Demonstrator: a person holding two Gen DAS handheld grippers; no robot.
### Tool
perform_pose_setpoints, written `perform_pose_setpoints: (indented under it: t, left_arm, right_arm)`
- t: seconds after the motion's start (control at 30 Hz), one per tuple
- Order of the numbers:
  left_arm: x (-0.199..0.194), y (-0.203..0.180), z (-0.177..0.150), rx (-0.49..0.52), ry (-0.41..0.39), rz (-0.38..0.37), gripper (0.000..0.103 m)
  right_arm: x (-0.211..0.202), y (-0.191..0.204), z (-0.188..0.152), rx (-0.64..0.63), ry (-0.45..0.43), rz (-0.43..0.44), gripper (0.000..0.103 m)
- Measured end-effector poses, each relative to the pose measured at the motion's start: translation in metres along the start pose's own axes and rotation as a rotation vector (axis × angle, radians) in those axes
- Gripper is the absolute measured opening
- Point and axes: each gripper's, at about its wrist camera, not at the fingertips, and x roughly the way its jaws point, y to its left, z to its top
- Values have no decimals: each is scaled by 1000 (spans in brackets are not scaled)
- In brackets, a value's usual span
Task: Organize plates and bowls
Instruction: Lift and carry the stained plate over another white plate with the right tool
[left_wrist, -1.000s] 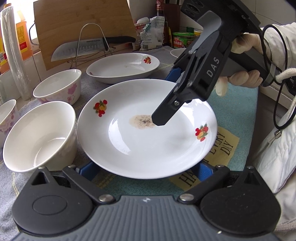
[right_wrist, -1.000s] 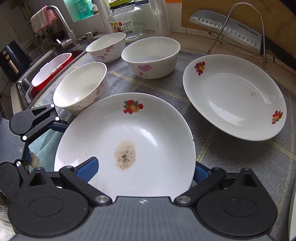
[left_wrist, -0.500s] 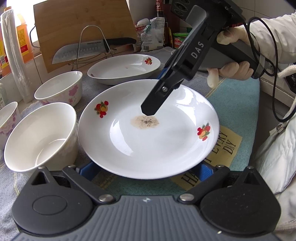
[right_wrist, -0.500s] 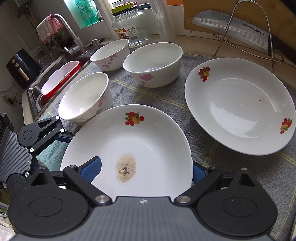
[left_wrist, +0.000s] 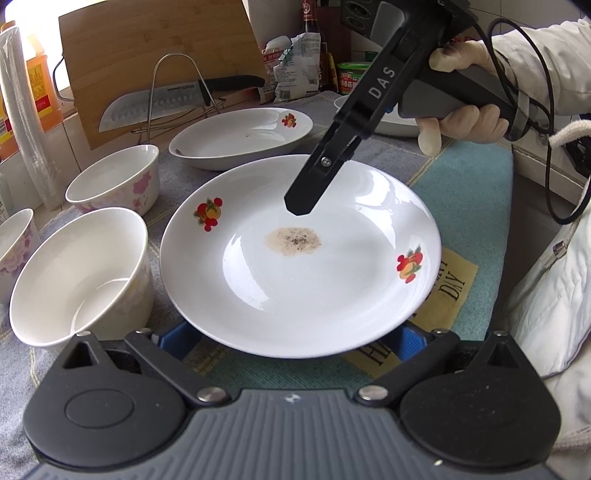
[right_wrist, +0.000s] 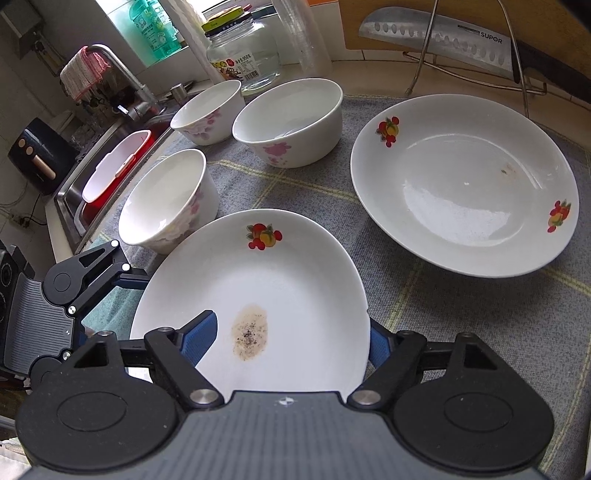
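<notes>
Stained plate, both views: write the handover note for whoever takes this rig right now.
Left claw: open, its blue pads under the near rim of the stained plate.
Right claw: open, one finger above the plate's surface and the other beyond its rim; not closed on it.
Whether the plate is off the counter cannot be told.
Second plate lies alone on the grey mat. Three bowls stand separately on the mat, upright.
Done: nothing stacked.
Left: probably grip the stained plate, set it on the second plate, then nest the bowls.
</notes>
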Motion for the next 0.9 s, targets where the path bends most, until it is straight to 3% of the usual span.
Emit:
perform_pose_setpoints:
  t: [0.27, 0.9]
  left_arm:
    - [-1, -1, -1, 6, -11, 2, 103]
    - [-4, 1, 4, 47, -13, -43, 103]
  right_arm:
    - [3, -2, 0, 20, -34, 11, 86]
    - [-10, 8, -10, 26, -37, -68, 86]
